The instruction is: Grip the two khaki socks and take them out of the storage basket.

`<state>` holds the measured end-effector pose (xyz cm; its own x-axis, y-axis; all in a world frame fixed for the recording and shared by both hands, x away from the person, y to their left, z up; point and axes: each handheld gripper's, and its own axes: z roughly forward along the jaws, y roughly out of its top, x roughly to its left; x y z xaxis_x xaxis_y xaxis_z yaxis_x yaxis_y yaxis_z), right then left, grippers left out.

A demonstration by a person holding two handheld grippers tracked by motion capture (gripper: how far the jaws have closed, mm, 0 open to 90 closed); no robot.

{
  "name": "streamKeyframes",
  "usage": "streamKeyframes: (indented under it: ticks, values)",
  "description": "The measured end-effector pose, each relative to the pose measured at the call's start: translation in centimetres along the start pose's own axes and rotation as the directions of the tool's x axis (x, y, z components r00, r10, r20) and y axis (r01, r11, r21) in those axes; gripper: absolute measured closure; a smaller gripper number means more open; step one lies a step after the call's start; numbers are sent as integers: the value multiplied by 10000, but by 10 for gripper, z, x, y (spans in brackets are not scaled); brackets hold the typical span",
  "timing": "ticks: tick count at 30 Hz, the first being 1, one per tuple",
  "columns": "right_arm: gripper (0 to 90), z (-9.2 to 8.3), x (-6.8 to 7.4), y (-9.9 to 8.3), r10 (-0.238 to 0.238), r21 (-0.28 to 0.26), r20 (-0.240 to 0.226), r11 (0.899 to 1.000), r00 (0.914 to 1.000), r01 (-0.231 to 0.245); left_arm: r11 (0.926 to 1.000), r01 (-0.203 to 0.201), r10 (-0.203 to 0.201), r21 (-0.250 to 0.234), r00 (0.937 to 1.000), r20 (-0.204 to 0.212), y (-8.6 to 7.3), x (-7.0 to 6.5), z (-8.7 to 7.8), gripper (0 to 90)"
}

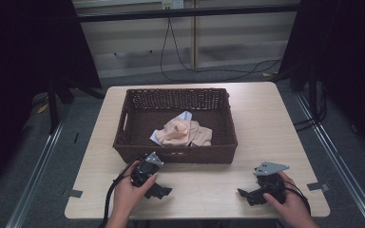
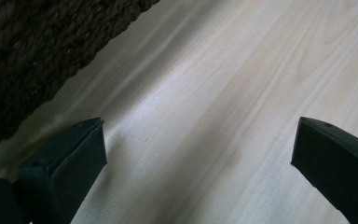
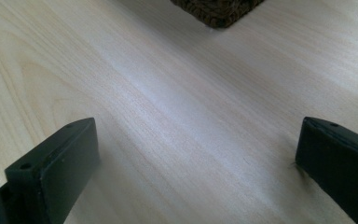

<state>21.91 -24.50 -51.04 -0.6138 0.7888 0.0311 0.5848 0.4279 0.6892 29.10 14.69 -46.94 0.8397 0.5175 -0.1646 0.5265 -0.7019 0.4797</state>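
**Both tongs rest open on the desk, the cloth waits in the basket**

We see 2 hands at the near edge of the desk (image 1: 266, 118), and each one holds its tongs low on the wood. The left tongs (image 1: 164, 191) lie just in front of the near wall of the basket (image 1: 123, 126). In the left gripper view the 2 black jaws stand wide apart with only bare wood between them, and the woven wall passes at the upper left corner (image 2: 32, 51). The right tongs (image 1: 244, 194) are farther from the basket, toward the near right part of the desk. In the right gripper view their jaws are also spread wide and they grip nothing; a corner of the basket shows at the top (image 3: 216, 10).

The cloth (image 1: 183, 132), peach in colour and crumpled, lies inside the basket, near its front wall, on top of a pale blue piece (image 1: 185, 115). Neither of the tongs touches it.

We think this is a resting position: the tongs are laid down on each side so the basket stays free between them. We judge the spread jaws as ready for a reach over the near wall into the basket. The wall is rather high, so a hand would have to rise above the rim first.
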Motion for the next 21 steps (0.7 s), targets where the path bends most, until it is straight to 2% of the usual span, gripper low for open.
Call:
streamKeyframes:
  ticks: [6, 12, 21]
  values:
    - [0, 0, 0, 0, -2, 3, 0, 10000, 10000, 2, 9986, -96, 89, 528, 9999, 140, 13, 2, -6, 34]
    - [0, 0, 0, 0, -2, 3, 0, 10000, 10000, 2, 9962, -333, 298, 809, 9986, 430, 27, 1, -15, 36]
    - [0, 0, 0, 0, -2, 4, 1, 10000, 10000, 2, 9947, -246, 180, 999, 9976, 667, 45, 2, -28, 39]
